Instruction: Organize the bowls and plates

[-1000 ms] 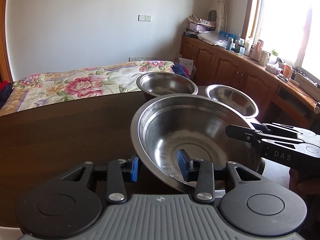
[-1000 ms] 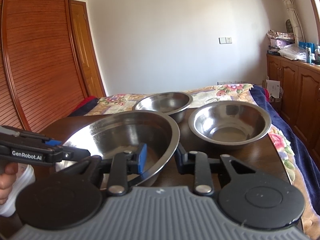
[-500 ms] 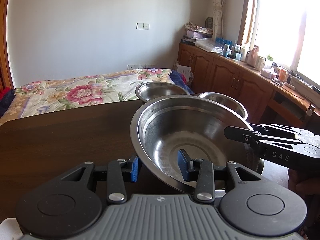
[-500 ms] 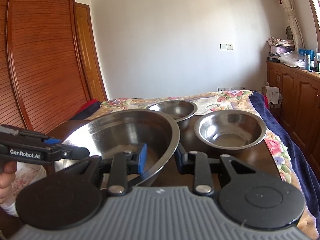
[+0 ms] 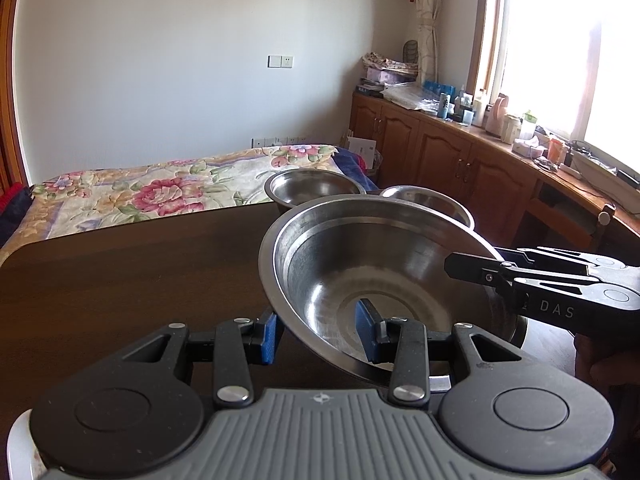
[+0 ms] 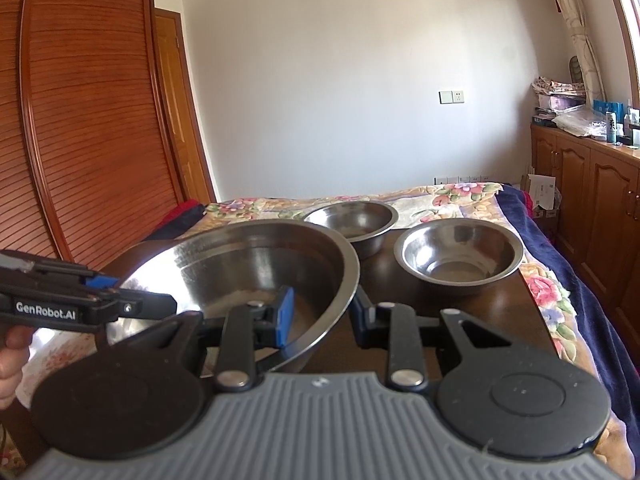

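From the left wrist, the left hand-held gripper (image 5: pixel 320 334) straddles the near rim of the large round steel bowl (image 5: pixel 384 280), raised over the dark wooden counter (image 5: pixel 120 280); from the right wrist, the right hand-held gripper (image 6: pixel 320 316) clamps its opposite rim; keep both level and set it down gently

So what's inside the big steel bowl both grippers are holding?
The big bowl holds no objects; only one blue finger pad of each gripper reaches inside: left, right. The inner wall nearest each camera is hidden.
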